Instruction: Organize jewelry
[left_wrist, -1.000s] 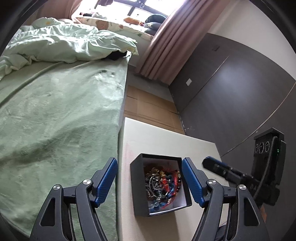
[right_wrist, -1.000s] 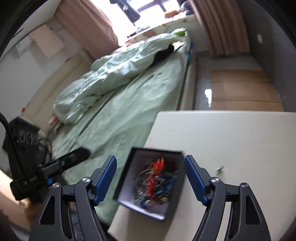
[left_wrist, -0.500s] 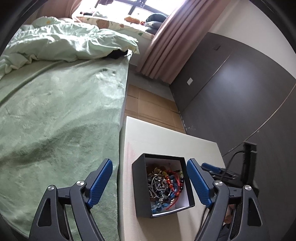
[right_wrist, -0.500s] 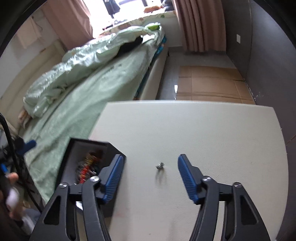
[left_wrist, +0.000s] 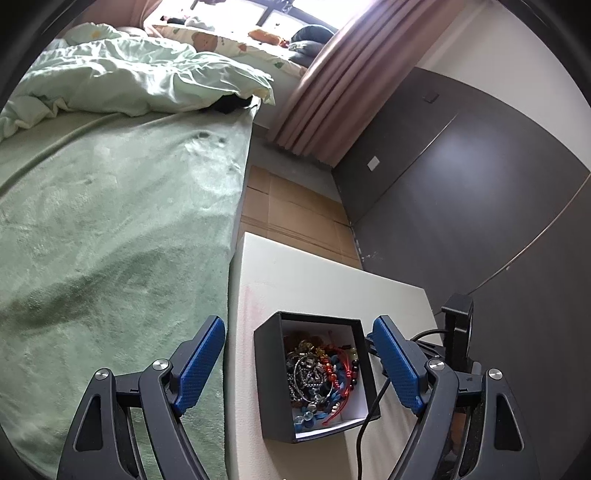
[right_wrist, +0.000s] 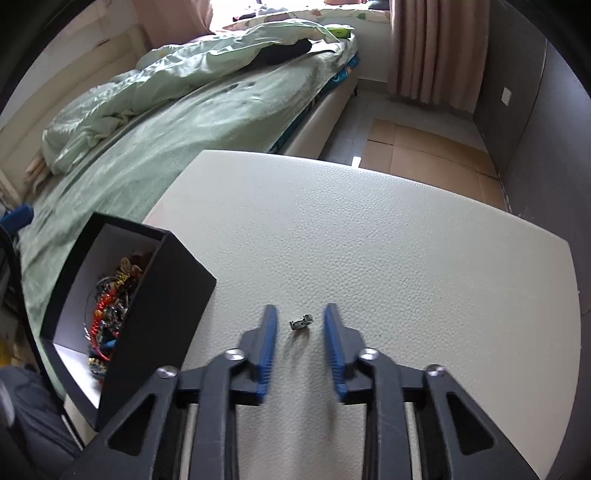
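Two grippers, left gripper (left_wrist: 295, 365) released astride jewelry box (left_wrist: 314, 373), right gripper (right_wrist: 300, 341) closing (untouched) around small silver piece (right_wrist: 301, 320)

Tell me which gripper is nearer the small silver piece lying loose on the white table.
Right. The right gripper brackets the small silver piece, jaws closing, not yet touching. The left gripper sits apart, straddling the black jewelry box.

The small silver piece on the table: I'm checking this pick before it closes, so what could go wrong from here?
1. The silver piece is tiny and lies flat on the table; the right gripper, closing around it with no contact yet, could pinch past it or flick it away.
2. The black box sits near the table edge beside the bed; a nudge could tip the jewelry off.
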